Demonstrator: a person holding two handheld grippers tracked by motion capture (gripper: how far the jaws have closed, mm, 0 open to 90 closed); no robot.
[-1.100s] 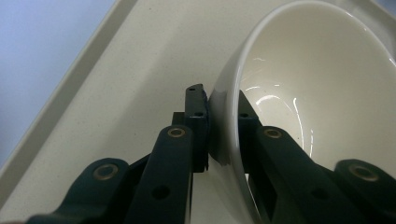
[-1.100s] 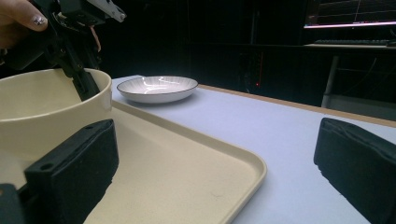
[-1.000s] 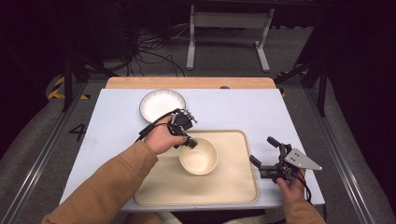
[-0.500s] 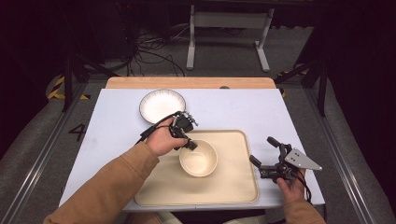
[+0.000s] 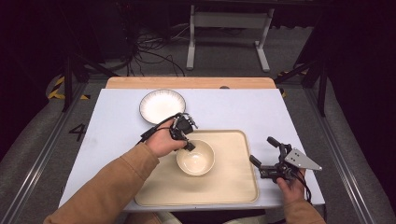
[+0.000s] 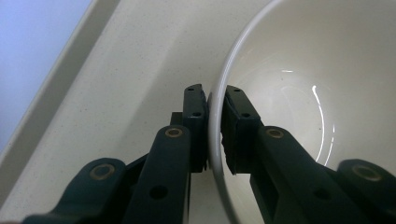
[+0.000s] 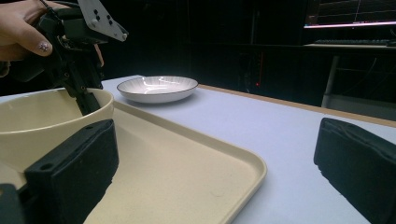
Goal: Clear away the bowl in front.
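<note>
A cream bowl (image 5: 196, 161) stands on a beige tray (image 5: 233, 186) near the table's front. My left gripper (image 5: 190, 146) points down at the bowl's near-left rim. In the left gripper view the bowl (image 6: 289, 93) has its thin rim between the two pads of the left gripper (image 6: 215, 100), one pad inside and one outside, both against it. Those jaws have just been opening a little, with the rim still between them. My right gripper (image 5: 261, 150) rests open at the tray's right edge with nothing between its fingers. In the right gripper view it (image 7: 215, 154) faces the bowl (image 7: 42, 116).
A white ribbed plate (image 5: 162, 105) sits on the pale table (image 5: 243, 107) behind the tray, seen also in the right gripper view as the plate (image 7: 157, 88). The tray's raised rim (image 7: 233, 158) runs between my right gripper's fingers. A wooden strip (image 5: 187, 82) edges the table's far side.
</note>
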